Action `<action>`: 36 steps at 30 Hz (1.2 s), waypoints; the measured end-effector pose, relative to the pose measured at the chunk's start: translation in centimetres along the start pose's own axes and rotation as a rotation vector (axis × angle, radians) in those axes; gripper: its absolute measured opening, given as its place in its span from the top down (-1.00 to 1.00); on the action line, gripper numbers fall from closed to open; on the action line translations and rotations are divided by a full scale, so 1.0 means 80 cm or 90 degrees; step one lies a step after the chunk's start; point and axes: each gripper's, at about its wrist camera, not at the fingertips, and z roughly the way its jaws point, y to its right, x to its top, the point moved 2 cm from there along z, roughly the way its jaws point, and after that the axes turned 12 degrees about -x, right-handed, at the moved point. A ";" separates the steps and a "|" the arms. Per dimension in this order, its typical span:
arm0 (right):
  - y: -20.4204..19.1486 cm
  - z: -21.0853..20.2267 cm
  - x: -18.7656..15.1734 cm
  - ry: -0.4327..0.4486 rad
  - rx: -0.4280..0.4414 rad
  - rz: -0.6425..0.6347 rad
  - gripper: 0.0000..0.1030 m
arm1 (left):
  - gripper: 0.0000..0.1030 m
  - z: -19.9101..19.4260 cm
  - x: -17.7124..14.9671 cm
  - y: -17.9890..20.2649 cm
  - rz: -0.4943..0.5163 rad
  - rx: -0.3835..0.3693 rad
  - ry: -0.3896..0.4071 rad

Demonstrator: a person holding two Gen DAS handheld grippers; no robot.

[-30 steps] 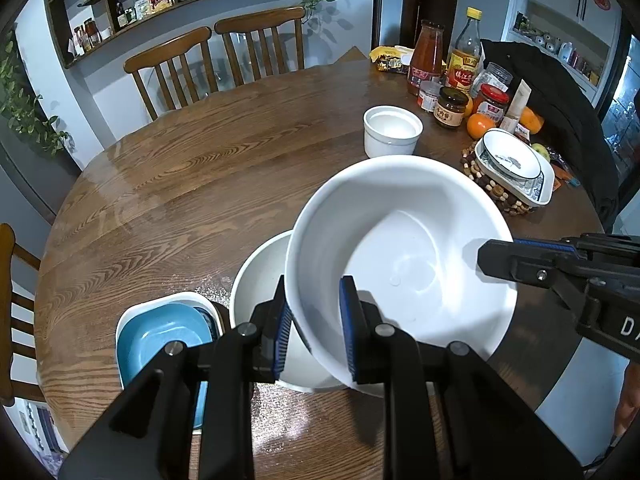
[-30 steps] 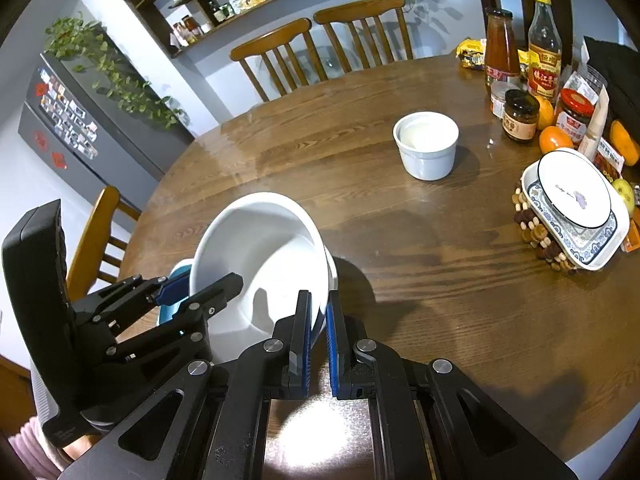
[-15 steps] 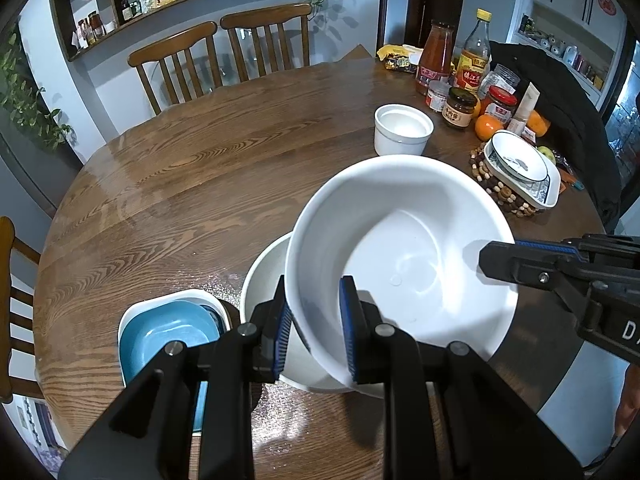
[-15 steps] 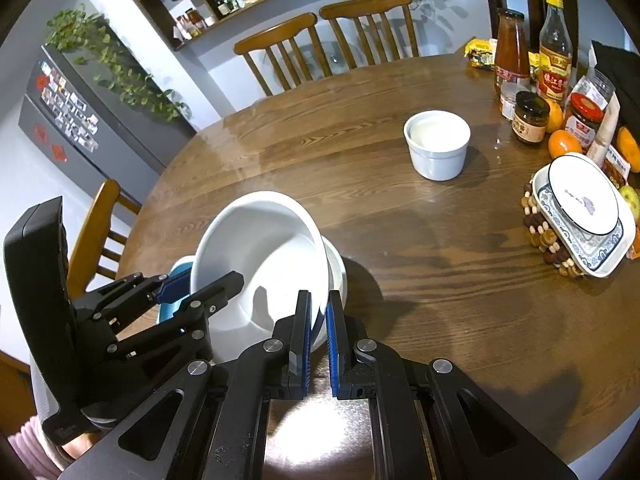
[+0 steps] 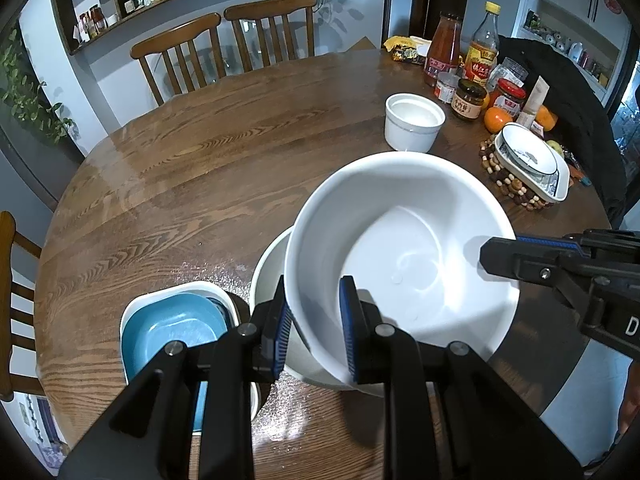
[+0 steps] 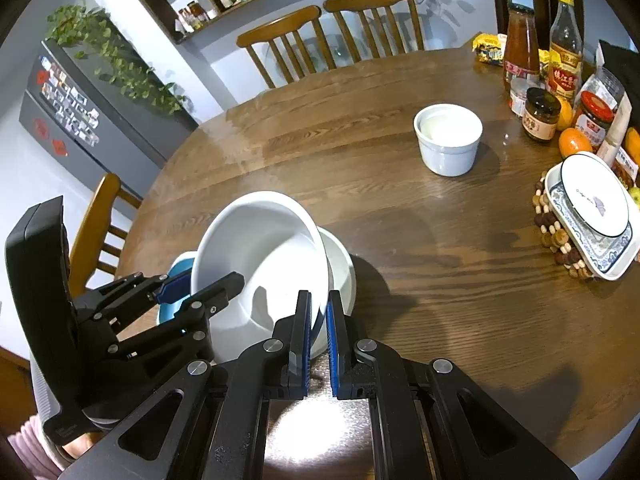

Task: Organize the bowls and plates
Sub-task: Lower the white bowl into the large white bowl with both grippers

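A large white bowl [image 5: 400, 248] is held tilted above a second white bowl [image 5: 266, 280] on the round wooden table [image 5: 200, 168]. My left gripper [image 5: 314, 330] is shut on its near rim. My right gripper [image 6: 319, 334] is shut on the opposite rim of the same large white bowl [image 6: 260, 256], and it shows from the side in the left wrist view [image 5: 500, 254]. A blue dish [image 5: 176, 330] lies in a white square dish to the left. A small white ramekin [image 5: 414, 122] stands farther back. A patterned plate [image 5: 528, 156] lies in a dish at the right.
Jars, sauce bottles [image 5: 444, 50] and oranges [image 5: 498, 120] crowd the far right of the table. A beaded trivet [image 5: 508, 186] lies under the right dish. Two wooden chairs [image 5: 224, 44] stand behind the table, another at the left [image 6: 96, 224].
The large white bowl has stayed in both grippers. The left view has shifted slightly, so the table items sit a little farther right and lower.
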 end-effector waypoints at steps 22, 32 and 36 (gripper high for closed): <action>-0.008 0.035 0.001 -0.042 0.001 -0.009 0.86 | 0.62 0.024 -0.010 -0.020 -0.020 0.003 -0.046; -0.005 0.052 -0.002 -0.062 -0.004 -0.013 0.86 | 0.62 0.046 -0.017 -0.022 -0.018 0.008 -0.078; -0.010 0.059 -0.002 -0.065 -0.017 -0.025 0.86 | 0.62 0.054 -0.019 -0.024 -0.018 0.013 -0.089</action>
